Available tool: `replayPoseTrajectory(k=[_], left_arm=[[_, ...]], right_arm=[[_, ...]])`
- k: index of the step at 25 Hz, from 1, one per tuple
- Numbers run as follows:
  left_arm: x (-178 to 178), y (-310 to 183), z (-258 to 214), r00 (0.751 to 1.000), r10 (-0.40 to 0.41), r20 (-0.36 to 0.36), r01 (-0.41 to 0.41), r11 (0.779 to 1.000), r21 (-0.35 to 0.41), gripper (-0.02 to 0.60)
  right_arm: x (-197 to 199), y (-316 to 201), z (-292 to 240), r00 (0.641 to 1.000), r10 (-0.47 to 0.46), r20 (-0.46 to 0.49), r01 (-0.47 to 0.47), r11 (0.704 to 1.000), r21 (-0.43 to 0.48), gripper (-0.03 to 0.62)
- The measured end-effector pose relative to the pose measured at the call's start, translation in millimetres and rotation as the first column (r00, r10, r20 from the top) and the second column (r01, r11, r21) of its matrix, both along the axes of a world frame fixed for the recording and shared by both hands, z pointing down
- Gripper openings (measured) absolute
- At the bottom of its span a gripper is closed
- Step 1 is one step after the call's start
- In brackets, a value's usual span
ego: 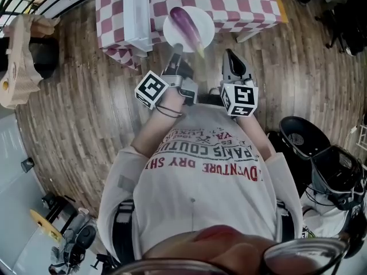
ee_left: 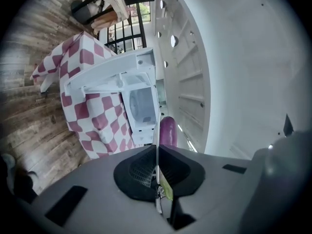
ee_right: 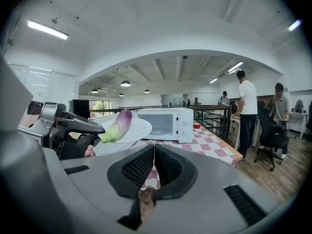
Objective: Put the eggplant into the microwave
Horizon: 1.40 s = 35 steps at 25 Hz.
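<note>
While the fingers of the left gripper clamp the rim of the white plate bearing the eggplant, those of the right gripper rest together, empty, with the microwave at the plate's ten o'clock.

Purple eggplant, green stem, lying on white plate; white microwave w/ door open.
</note>
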State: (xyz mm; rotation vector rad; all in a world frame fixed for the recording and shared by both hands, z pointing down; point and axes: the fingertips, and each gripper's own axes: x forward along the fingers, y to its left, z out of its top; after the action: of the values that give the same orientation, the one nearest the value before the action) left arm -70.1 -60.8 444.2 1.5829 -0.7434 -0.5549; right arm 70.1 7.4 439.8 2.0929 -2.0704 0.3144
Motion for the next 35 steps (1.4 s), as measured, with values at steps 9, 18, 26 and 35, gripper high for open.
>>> replayPoseTrajectory(k=[9, 18, 26, 35], left_arm=[[22, -61, 6, 0.997, -0.081, 0.011, 0.081, 0.997, -0.005, 0.035], [62, -144, 4, 0.970, -0.242, 0.008, 0.242, 0.969, -0.037, 0.035], [100, -196, 15, 0.942, -0.334, 0.024, 0.335, 0.939, -0.074, 0.035], [104, -233, 48, 0.925, -0.377, 0.048, 0.380, 0.914, -0.142, 0.035]], right_arm=[[31, -80, 5, 0.997, -0.076, 0.020, 0.075, 0.997, 0.021, 0.028], [81, -188, -9, 0.971, -0.239, 0.010, 0.238, 0.971, 0.033, 0.026], [117, -259, -1, 0.936, -0.353, 0.022, 0.352, 0.936, 0.016, 0.026], [124, -301, 27, 0.920, -0.388, 0.060, 0.390, 0.920, -0.041, 0.027]])
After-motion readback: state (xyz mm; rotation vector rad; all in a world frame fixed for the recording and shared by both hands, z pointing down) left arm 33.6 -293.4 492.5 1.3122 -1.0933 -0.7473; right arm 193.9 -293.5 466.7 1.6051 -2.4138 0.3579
